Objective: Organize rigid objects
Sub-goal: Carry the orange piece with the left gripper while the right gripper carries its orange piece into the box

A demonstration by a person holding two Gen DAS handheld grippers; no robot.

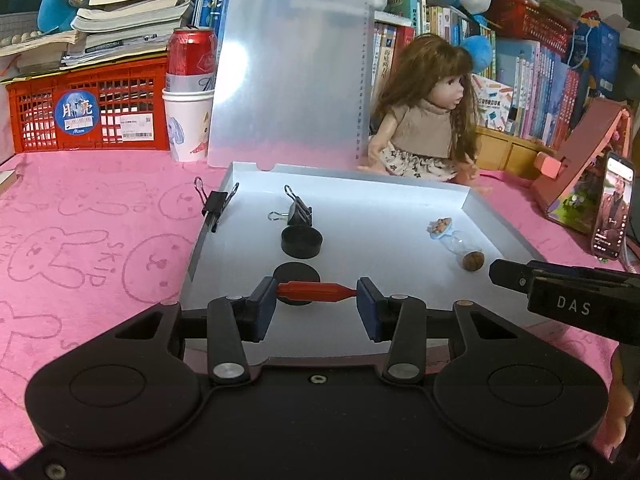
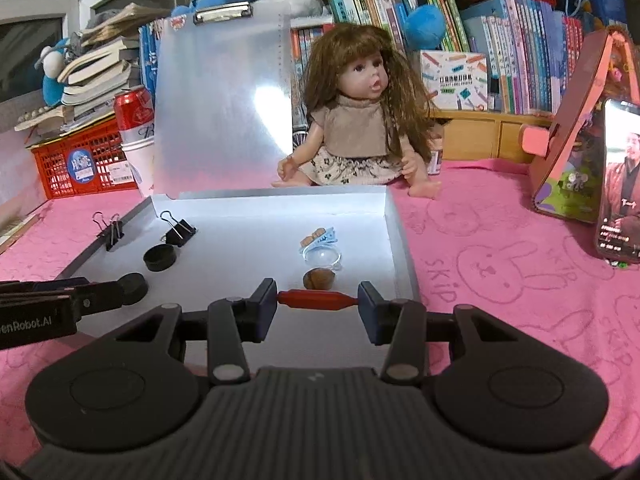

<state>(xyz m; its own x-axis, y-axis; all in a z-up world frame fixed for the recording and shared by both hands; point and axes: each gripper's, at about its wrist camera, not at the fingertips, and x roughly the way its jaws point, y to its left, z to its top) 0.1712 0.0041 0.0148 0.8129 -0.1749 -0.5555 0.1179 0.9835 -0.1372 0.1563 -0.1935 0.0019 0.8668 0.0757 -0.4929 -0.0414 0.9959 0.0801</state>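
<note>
A shallow white tray [image 1: 472, 200] [image 2: 394, 240] lies on the pink cloth. In it are two black round caps [image 1: 301, 242] [image 1: 297, 273] [image 2: 160, 257] [image 2: 134, 283], a black binder clip [image 1: 299, 213] [image 2: 180, 230], a small glass bottle [image 1: 458, 241] [image 2: 322, 257] with a decorated stopper, and a walnut [image 1: 473, 260] [image 2: 318, 279]. A second binder clip [image 1: 214, 202] [image 2: 110, 229] grips the tray's left wall. My left gripper [image 1: 317, 295] is open above the tray's near left, over the nearer cap. My right gripper [image 2: 317, 299] is open above the near right, by the walnut. A red rod spans each gripper's fingers.
A frosted clipboard [image 1: 292, 68] [image 2: 224, 108] leans behind the tray beside a doll [image 1: 424, 112] [image 2: 360, 120]. A red can in a paper cup [image 1: 188, 96] and a red crate [image 1: 84, 108] stand back left. A lit phone [image 1: 612, 208] [image 2: 620, 184] and pink stand are right.
</note>
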